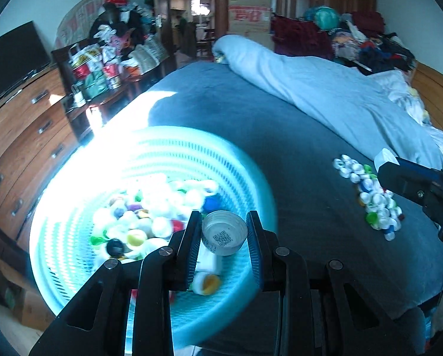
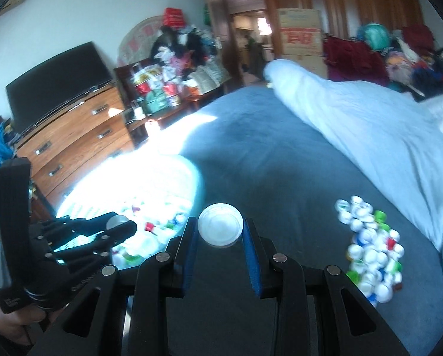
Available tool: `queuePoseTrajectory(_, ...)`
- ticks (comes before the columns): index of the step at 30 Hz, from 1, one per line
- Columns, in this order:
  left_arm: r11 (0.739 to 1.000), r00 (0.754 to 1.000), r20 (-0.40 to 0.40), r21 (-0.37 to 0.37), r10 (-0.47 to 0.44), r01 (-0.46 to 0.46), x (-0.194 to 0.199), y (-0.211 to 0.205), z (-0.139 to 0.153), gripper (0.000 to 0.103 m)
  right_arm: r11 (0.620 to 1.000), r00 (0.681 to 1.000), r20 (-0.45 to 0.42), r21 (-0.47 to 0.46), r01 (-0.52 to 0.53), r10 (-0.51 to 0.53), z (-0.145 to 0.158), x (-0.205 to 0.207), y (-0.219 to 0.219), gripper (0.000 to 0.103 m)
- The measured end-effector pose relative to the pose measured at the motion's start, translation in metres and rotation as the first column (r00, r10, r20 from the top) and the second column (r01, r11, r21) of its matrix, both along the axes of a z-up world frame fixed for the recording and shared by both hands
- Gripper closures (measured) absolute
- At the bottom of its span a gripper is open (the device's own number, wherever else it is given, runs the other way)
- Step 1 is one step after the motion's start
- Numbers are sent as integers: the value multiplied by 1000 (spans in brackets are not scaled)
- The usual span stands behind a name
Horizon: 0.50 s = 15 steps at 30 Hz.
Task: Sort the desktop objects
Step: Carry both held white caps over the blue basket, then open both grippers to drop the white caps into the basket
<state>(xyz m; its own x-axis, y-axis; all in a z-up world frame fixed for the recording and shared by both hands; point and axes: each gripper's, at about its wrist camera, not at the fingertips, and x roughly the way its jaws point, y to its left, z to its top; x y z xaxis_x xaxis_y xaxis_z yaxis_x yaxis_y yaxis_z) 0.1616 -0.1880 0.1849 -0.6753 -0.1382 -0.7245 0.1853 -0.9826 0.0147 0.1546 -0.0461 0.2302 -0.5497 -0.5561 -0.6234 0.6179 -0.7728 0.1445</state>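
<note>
My left gripper [image 1: 224,231] is shut on a white bottle cap [image 1: 224,233] with a QR code inside, held over a light blue perforated basket [image 1: 251,172] that holds several mixed caps. My right gripper [image 2: 220,231] is shut on another white cap [image 2: 220,229], above the dark blue bed sheet [image 2: 280,163], right of the basket [image 2: 196,175]. A pile of several mostly white caps [image 2: 372,252] lies on the sheet to the right; it also shows in the left wrist view [image 1: 369,195]. The right gripper shows at the edge of the left wrist view [image 1: 399,175], the left gripper in the right wrist view [image 2: 114,228].
A rolled light blue duvet [image 1: 325,89] lies along the bed's far and right side. A wooden chest of drawers [image 1: 22,136] with a TV [image 1: 10,56] stands at the left. Cluttered shelves [image 1: 102,65] and a cardboard box [image 1: 249,9] are at the back.
</note>
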Motion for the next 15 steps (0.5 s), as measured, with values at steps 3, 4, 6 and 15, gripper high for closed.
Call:
queuePoseTrajectory(3, 999, 999, 12, 0, 51, -51, 1, -23, -4, 77, 999, 999, 5, 5, -51, 51, 0, 3, -30, 70)
queuePoseTrajectory(4, 997, 997, 16, 2, 71, -71, 1, -32, -6, 77, 998, 998, 7, 6, -65, 65, -1, 3, -39, 70)
queuePoseTrajectory(6, 995, 995, 29, -1, 101, -101, 2, -45, -11, 77, 995, 995, 15, 9, -98, 98, -2, 5, -59, 70)
queuePoseTrajectory(15, 981, 977, 93, -20, 194, -193, 5, -88, -30, 77, 978, 979, 45, 45, -201, 200, -19, 13, -126, 70)
